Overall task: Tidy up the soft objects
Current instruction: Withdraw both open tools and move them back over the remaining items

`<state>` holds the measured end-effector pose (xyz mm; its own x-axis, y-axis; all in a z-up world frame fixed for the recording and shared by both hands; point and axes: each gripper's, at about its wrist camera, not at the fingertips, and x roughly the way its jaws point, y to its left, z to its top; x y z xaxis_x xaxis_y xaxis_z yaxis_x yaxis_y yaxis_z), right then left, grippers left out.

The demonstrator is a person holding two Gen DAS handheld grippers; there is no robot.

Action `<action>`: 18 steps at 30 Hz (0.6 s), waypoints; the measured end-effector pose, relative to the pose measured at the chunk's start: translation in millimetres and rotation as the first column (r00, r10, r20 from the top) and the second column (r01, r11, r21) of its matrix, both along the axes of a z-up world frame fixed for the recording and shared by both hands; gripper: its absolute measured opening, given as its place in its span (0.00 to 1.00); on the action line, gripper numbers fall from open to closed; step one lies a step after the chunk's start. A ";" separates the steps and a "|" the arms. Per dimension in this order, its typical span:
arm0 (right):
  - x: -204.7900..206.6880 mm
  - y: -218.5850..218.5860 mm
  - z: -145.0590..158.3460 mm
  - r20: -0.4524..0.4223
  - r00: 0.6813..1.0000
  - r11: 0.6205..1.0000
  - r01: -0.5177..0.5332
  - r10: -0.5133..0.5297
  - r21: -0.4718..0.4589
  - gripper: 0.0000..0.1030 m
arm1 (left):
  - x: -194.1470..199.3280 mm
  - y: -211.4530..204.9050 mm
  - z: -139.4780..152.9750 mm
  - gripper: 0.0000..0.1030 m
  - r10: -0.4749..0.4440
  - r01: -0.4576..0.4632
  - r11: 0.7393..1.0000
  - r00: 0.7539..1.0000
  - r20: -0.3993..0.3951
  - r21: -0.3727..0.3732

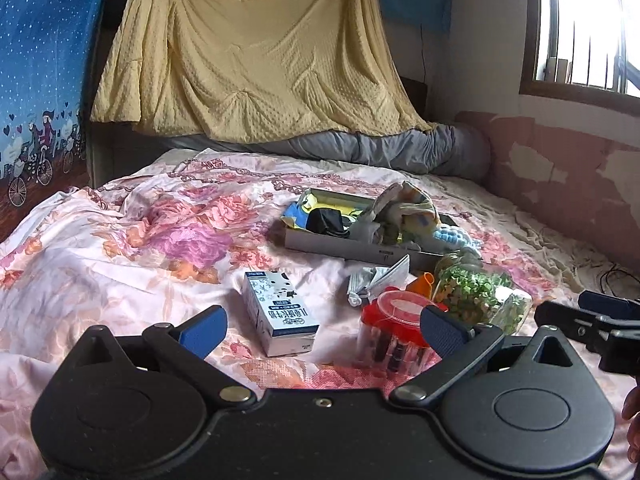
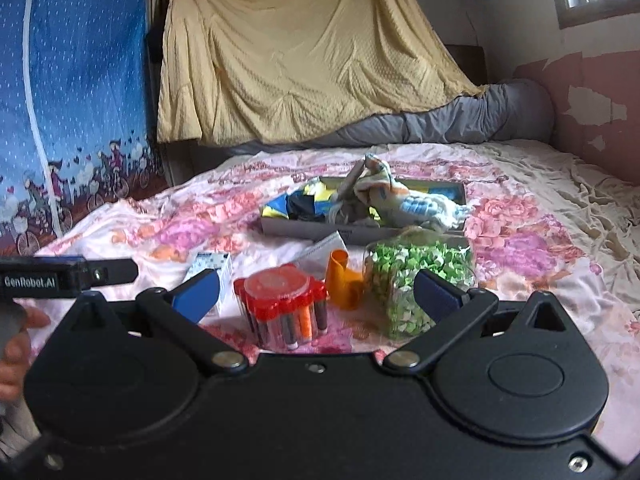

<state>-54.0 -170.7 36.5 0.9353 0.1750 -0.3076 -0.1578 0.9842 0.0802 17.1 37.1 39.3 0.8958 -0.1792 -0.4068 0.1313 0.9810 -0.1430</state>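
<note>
A shallow grey box [image 1: 348, 249] [image 2: 362, 234] lies on the floral bed. It holds soft things: a blue-yellow cloth [image 1: 298, 210] [image 2: 280, 204], a black item [image 1: 326, 220], a pale plush toy [image 1: 404, 204] [image 2: 384, 188] and a light-blue knitted piece [image 1: 454, 236] [image 2: 424, 204]. A folded grey face mask [image 1: 376, 278] [image 2: 320, 250] lies on the bedspread in front of the box. My left gripper [image 1: 324, 330] is open and empty, low over the bed near a milk carton [image 1: 280, 312]. My right gripper [image 2: 316, 294] is open and empty, above the red-lidded tube holder [image 2: 286, 300].
A jar of green paper bits [image 1: 476, 292] [image 2: 404, 284], an orange piece [image 2: 342, 280] and the red tube holder [image 1: 394, 328] lie in front of the box. A yellow blanket [image 1: 256, 48] hangs behind; a grey bolster [image 1: 384, 146] lines the headboard. A wall is at right.
</note>
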 end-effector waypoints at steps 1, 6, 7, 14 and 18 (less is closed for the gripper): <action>-0.3 -0.1 0.6 -0.005 1.000 1.000 -0.002 0.002 -0.007 1.00 | 0.6 1.0 -0.6 0.99 0.003 -0.003 1.000 1.000 -0.001 0.002; -0.8 1.6 -2.3 -0.026 1.000 1.000 -0.012 0.011 -0.029 1.00 | 4.1 5.8 -3.7 0.99 0.019 -0.019 1.000 1.000 -0.017 0.008; -0.9 -1.5 -2.5 -0.030 0.999 0.999 -0.015 0.014 -0.031 1.00 | 5.0 6.9 -4.7 0.99 0.024 -0.024 1.000 0.999 -0.021 0.007; -0.6 3.7 -6.8 -0.041 0.998 0.998 -0.041 0.039 -0.053 1.00 | 8.0 9.8 -7.4 0.99 0.037 -0.037 0.999 0.999 -0.036 0.009; 1.2 3.6 -7.4 -0.053 0.997 0.998 -0.055 0.052 -0.041 1.00 | 9.9 10.2 -8.6 0.99 0.046 -0.045 0.999 0.998 -0.036 0.018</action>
